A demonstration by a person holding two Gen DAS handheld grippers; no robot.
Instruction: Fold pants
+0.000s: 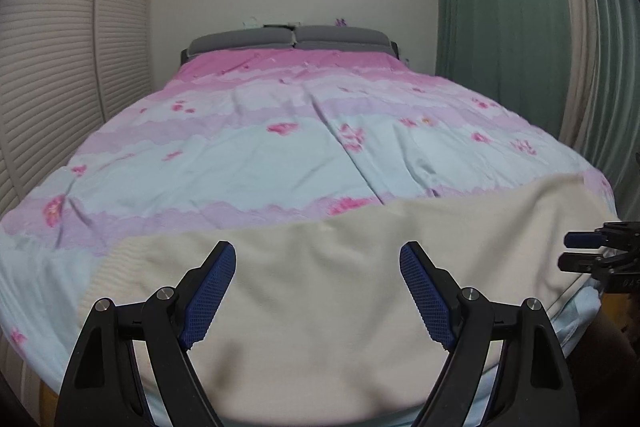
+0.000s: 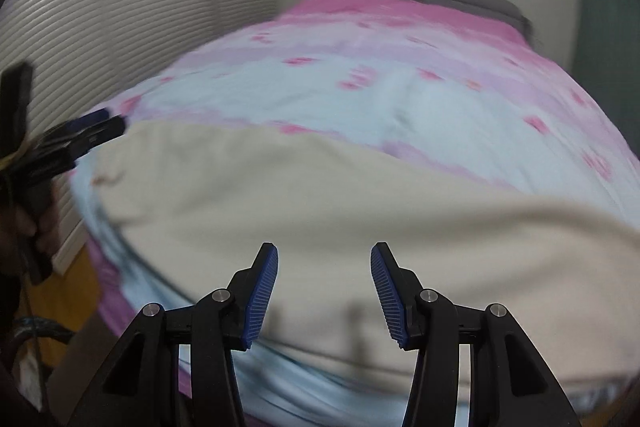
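Nearby, louvred doors (image 1: 52, 87), green curtain (image 1: 500, 27), grey pillows (image 1: 288, 38) beyond cream pants (image 1: 320, 307).

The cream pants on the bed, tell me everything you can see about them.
The cream pants look like soft, plain fabric with a ribbed band at the left end. They lie spread flat across the near end of the floral duvet, draping a little over the bed's edge. No legs or waistband can be told apart. Both grippers stand open above them; neither touches the cloth.

no readable text, labels, brands or numbers anywhere
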